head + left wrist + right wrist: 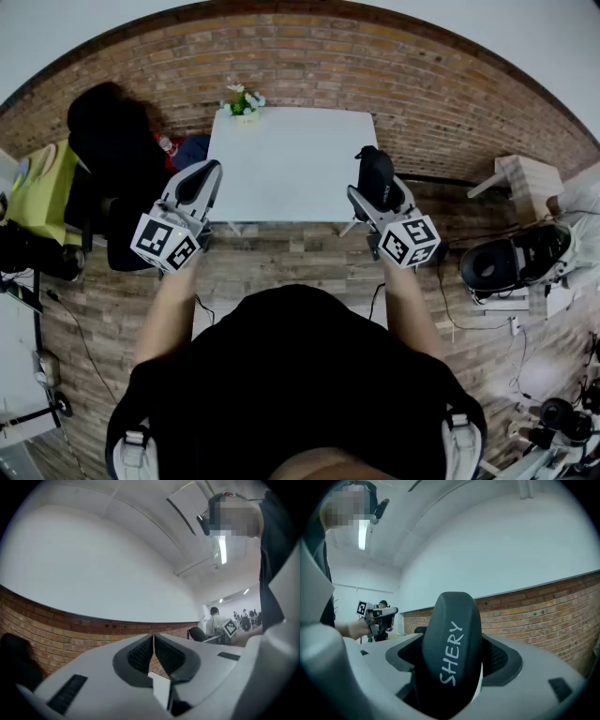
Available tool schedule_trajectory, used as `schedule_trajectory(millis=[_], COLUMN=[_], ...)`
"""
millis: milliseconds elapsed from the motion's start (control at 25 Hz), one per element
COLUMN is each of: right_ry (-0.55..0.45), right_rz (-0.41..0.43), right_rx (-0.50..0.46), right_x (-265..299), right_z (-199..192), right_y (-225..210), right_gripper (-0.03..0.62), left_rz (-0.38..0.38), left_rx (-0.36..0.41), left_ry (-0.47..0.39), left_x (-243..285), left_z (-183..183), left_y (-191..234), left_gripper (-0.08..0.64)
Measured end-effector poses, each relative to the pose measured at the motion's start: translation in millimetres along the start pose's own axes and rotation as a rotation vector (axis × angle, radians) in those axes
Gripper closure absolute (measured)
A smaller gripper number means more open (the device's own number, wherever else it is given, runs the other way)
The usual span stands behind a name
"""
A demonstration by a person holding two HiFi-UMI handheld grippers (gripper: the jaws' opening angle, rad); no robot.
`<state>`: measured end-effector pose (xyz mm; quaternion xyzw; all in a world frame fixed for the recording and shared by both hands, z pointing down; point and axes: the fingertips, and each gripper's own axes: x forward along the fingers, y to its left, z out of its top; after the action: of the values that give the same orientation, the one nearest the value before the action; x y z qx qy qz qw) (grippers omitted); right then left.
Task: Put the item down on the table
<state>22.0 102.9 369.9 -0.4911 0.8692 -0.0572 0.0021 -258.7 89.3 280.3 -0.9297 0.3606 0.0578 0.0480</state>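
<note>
A black rounded case with white lettering "SHERY" stands clamped between the jaws of my right gripper. In the head view the black case sticks up from my right gripper at the near right corner of the white table, both tilted upward. My left gripper hovers off the table's left edge. Its jaws meet with nothing between them in the left gripper view, where my left gripper points up at the wall.
A small pot of flowers stands at the table's far edge. A dark chair with black cloth is left of the table. A wooden stool and black gear lie on the floor at right. Behind runs a brick wall.
</note>
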Motion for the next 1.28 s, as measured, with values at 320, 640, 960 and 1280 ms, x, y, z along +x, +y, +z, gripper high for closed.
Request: schedule_trajectory(millis=[320,640,960,1280], right_ry=[0.002,-0.005,0.015,0.016], right_rz=[-0.035,-0.08,-0.119,-0.131], right_rx=[0.009,0.019,0.031,0.05], right_x=[30,45,51,54], right_z=[-4,-2,-5,-6], right_y=[23,41,44,45], right_gripper=[0.213,0.213,0.213,0.213], left_rz=[-0.008,-0.051,-0.125,-0.15], left_rx=[0.043,0.064,0.096,0.122], left_ry=[-0.013,0.018,0.054,0.112], left_x=[-24,-37,-27,-24], left_z=[-2,-10,-22,-39], left_y=[35,60,57,56], left_gripper=[0.543,0.543,0.543,0.543])
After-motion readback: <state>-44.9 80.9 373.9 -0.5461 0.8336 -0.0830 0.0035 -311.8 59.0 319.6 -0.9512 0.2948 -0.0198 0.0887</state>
